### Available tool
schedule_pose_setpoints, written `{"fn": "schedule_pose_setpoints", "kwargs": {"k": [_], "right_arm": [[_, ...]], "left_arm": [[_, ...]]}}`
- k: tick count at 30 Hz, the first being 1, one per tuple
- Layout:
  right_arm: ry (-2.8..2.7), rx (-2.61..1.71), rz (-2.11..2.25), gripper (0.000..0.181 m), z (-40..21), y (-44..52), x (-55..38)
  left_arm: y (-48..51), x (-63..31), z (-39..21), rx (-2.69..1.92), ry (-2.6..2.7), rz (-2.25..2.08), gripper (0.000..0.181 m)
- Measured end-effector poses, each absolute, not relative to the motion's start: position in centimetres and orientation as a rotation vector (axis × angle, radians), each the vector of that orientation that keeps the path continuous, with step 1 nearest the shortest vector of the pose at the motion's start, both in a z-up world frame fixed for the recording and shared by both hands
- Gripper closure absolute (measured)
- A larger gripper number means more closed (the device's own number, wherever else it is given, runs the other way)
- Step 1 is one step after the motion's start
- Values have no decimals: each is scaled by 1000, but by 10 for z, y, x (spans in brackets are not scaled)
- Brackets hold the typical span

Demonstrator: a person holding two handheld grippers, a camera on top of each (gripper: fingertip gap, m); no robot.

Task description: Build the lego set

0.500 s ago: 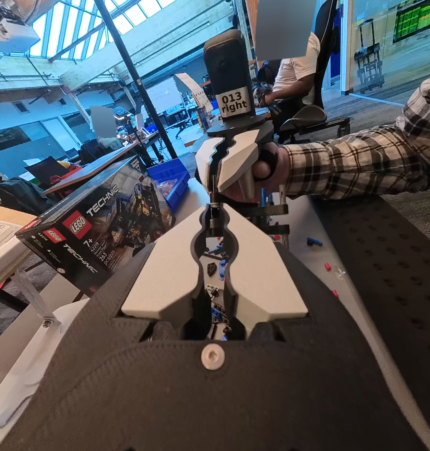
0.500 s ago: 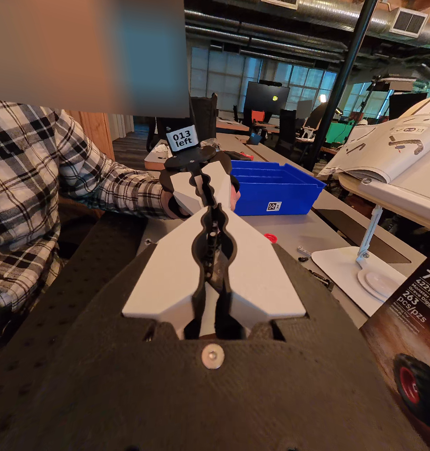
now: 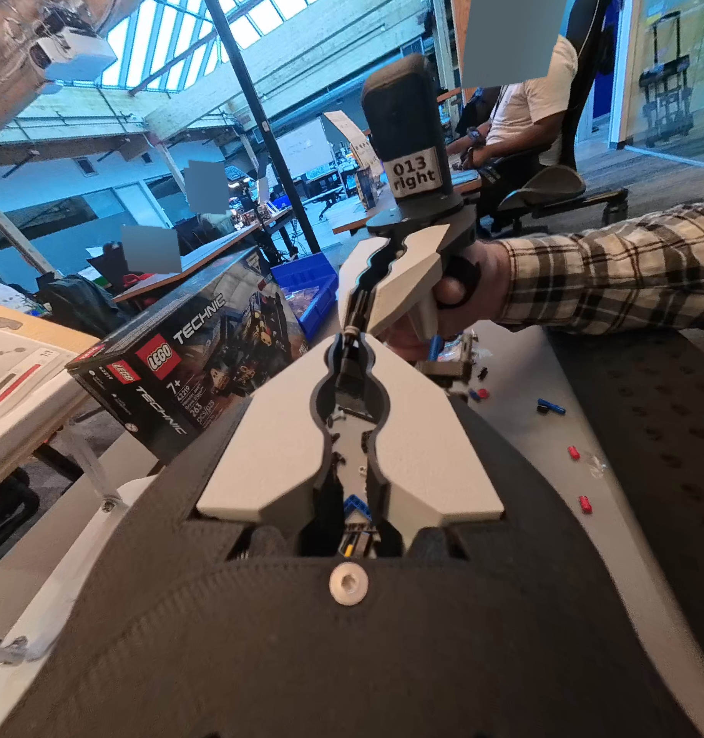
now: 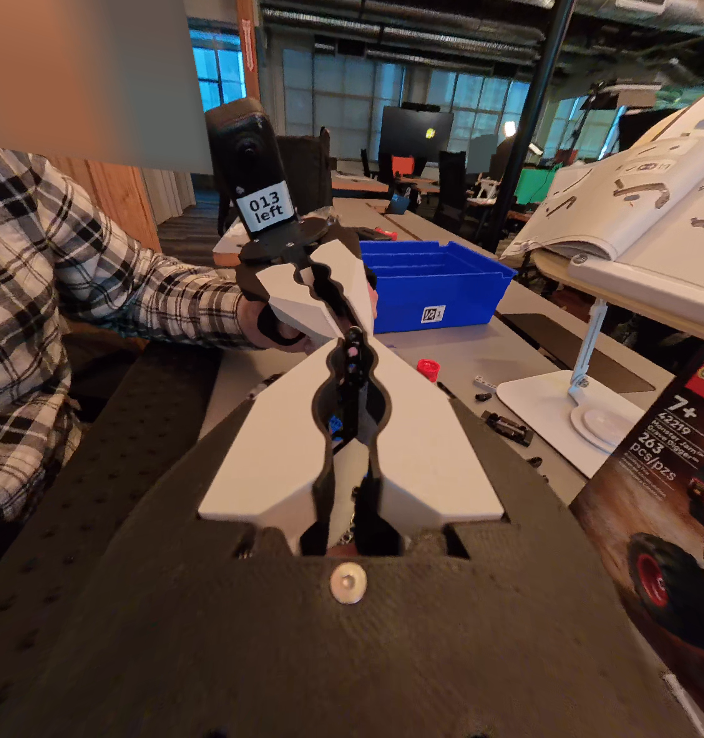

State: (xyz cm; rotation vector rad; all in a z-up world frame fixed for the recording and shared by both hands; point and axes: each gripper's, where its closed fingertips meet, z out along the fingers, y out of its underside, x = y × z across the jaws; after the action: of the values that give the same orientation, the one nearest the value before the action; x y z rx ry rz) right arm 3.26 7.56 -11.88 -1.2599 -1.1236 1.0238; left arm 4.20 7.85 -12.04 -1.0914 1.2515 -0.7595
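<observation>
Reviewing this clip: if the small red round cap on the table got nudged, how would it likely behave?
The red cap looks small and plastic, so probably light and stiff. It rests flat on the grey table, so a nudge would likely slide it; tipped onto its round side, it may roll.

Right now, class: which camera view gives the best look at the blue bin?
The right wrist view. There the blue bin shows nearly whole behind the left tongs, with its open top and front wall. In the left wrist view only a corner of it peeks out behind the set's box.
</observation>
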Motion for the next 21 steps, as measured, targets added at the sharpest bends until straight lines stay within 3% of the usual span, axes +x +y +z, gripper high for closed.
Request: {"fn": "schedule_pose_setpoints", "kwargs": {"k": [5, 9, 15, 21], "right_arm": [[-1099, -1314, 1055, 176, -129, 85, 33], [-1168, -1368, 988, 176, -148, 86, 24], [-1202, -1412, 953, 176, -165, 89, 18], [-1198, -1416, 951, 177, -168, 92, 20]], "left_arm": [[117, 22, -88, -1149, 1234, -645, 145], [200, 13, -43, -1231, 1241, -332, 140], [351, 45, -22, -1345, 1412, 92, 114], [449, 43, -53, -1583, 1460, 298, 119]]}}
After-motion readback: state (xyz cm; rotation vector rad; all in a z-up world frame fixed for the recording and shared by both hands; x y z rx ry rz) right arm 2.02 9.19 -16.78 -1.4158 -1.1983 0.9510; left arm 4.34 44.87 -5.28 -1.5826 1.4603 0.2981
